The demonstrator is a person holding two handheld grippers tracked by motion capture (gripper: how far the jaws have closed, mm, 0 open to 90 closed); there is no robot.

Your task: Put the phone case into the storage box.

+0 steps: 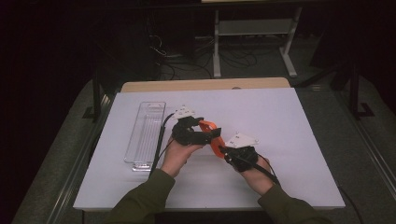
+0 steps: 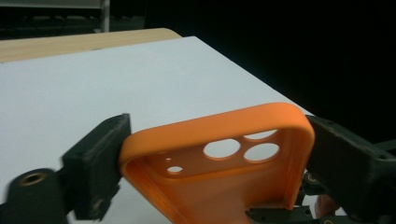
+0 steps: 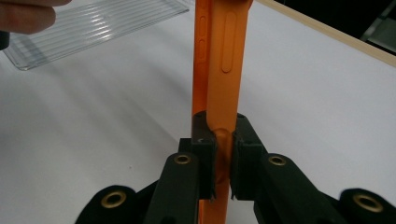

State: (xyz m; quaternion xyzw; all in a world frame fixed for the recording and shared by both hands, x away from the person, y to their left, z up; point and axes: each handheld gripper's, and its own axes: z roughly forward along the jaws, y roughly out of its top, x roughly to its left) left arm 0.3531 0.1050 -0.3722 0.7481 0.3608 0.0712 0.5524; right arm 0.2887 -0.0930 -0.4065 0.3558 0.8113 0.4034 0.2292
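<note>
Two grippers on one orange phone case (image 1: 212,135) right now, held up over the middle of the white table (image 1: 289,121). Left gripper (image 1: 205,136) has its jaws across the camera end of the case, one pad on each long edge, so it's clamped on the width. You can see the lens holes between the jaws in the left gripper view (image 2: 219,158). Right gripper (image 1: 223,150) is pinched tight on the other end, jaws squeezing the thin side wall, case (image 3: 218,70) running straight up from the jaws in its own view. Clear tray (image 1: 145,133) sits flat on the table to the left of both hands, apart from the case.
</note>
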